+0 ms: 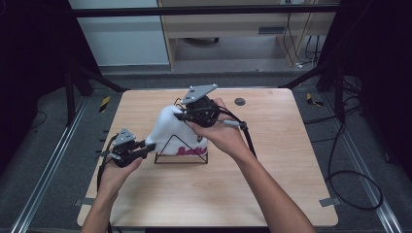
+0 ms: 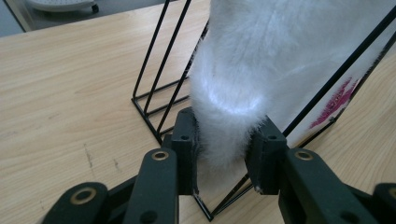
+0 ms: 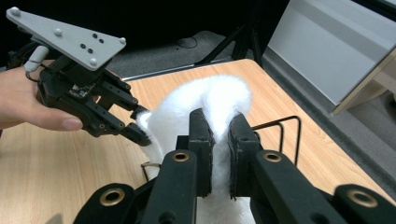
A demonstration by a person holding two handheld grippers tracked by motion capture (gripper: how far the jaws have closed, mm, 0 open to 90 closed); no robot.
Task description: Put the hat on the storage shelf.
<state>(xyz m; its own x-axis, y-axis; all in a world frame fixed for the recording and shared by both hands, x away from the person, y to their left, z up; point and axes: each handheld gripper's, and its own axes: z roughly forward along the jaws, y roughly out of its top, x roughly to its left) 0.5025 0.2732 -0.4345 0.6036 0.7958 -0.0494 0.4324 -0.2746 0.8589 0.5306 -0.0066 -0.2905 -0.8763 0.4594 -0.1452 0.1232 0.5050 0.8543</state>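
White fluffy hat (image 1: 170,130) w/ pink lettering, black wire rack (image 1: 180,158), light wood table (image 1: 272,160), black grippers.

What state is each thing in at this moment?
White fuzzy hat: draped over the stand, pinched at two places.
Black wire stand: upright on the table.
Left gripper: shut on the hat's edge.
Right gripper: shut on the hat's top.

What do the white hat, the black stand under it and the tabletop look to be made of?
White hat: soft plush or fleece, going by its fuzzy nap; pink lettering on it.
Black stand: thin wire rods, probably painted or coated metal, matte black.
Table: pale wood-grain surface, likely laminate or veneer, with small scuffs.
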